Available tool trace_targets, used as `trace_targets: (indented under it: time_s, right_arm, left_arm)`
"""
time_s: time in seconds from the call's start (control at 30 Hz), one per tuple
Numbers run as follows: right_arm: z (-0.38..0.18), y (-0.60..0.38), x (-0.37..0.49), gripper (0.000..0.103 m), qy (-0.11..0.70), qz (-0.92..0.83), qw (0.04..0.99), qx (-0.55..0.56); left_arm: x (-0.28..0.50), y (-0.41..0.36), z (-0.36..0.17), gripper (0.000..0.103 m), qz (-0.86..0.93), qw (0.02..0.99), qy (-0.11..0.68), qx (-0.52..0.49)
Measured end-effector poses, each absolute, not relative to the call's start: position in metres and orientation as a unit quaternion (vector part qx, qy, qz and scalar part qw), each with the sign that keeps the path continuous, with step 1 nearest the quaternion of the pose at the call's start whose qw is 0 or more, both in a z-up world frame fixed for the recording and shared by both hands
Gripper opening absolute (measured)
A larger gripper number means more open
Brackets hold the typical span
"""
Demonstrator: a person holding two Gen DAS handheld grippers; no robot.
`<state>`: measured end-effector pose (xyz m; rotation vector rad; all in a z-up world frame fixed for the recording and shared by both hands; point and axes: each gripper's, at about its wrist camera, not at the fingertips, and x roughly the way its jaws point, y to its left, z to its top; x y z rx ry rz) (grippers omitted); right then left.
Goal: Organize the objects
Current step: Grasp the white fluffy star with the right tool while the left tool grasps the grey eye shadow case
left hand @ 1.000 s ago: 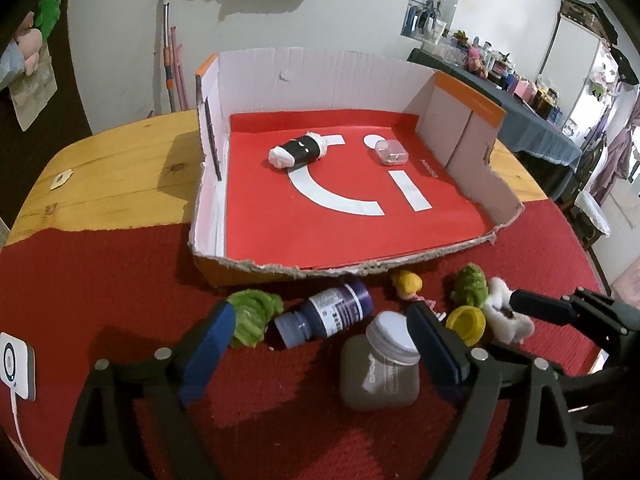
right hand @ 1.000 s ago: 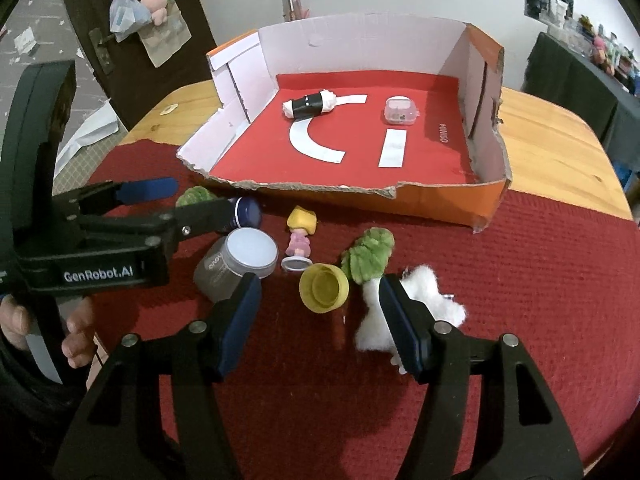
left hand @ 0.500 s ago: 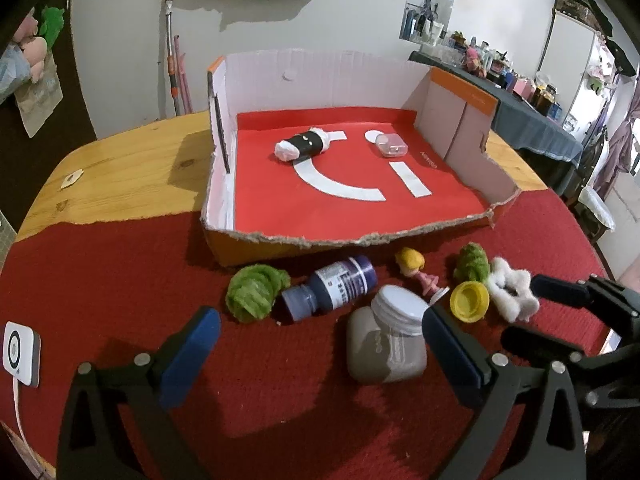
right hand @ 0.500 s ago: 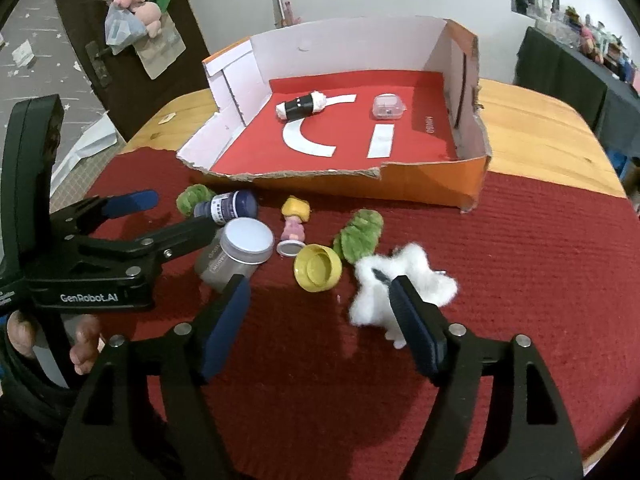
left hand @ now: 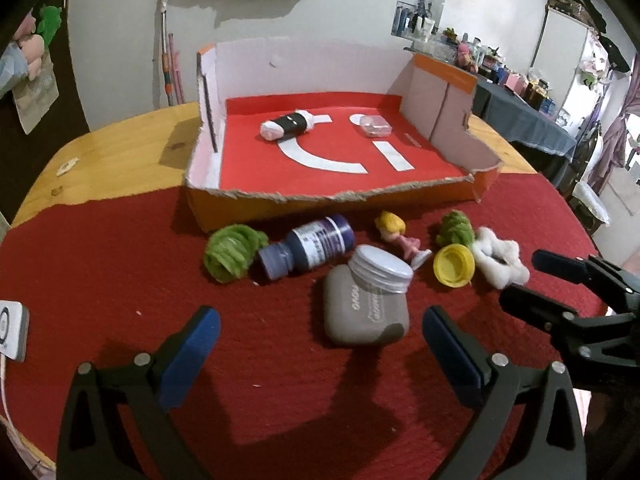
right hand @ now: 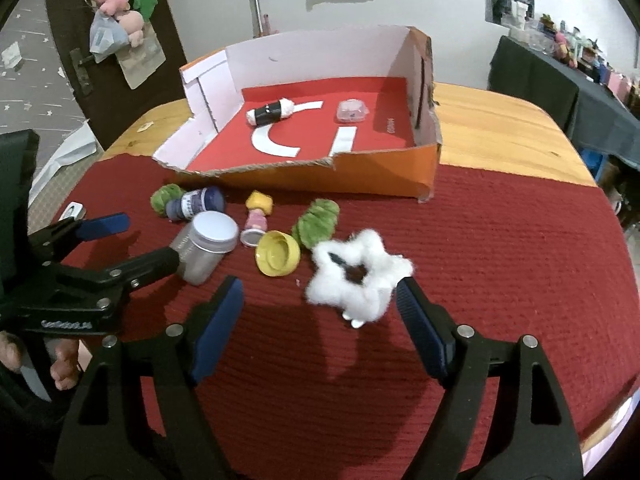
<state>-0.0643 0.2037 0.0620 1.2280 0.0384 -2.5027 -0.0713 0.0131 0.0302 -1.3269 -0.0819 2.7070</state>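
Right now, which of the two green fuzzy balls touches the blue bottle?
The green ball at the far left, against the blue bottle cap. The other green ball sits beside the yellow lid.

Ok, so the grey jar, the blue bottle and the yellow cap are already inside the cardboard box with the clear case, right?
No. The grey jar, blue bottle and yellow cap lie on the red mat outside the cardboard box; the left wrist view shows it. The clear case is inside.

Red cloth [left hand: 100,280] over a honey-wood surface [left hand: 120,160]. Box [right hand: 384,176]: orange outside, white walls, red floor with white letter shapes. Grey jar [left hand: 366,306], silver lid; dark blue bottle [left hand: 308,246], white label; two green tufts; yellow cap [left hand: 454,266]; white fluff [right hand: 356,274].
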Motion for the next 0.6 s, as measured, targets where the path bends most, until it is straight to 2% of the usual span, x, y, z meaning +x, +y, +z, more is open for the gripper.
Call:
trace_targets:
  time_s: [0.27,0.4,0.6]
  right_arm:
    - [0.049,0.21,-0.071,0.077,0.007,-0.879,0.168,0.447]
    - [0.044,0.213,-0.077,0.074,0.004,-0.877,0.161,0.452]
    - [0.039,0.21,-0.086,0.074,0.021,-0.881,0.151,0.448]
  left_arm:
    - [-0.078,0.021,0.022,0.1,0.894,0.068,-0.032,-0.442]
    - [-0.084,0.022,0.014,0.095,0.89,0.066,-0.033,-0.45]
    - [-0.086,0.027,0.01,0.095,0.894,0.058,-0.013,-0.444]
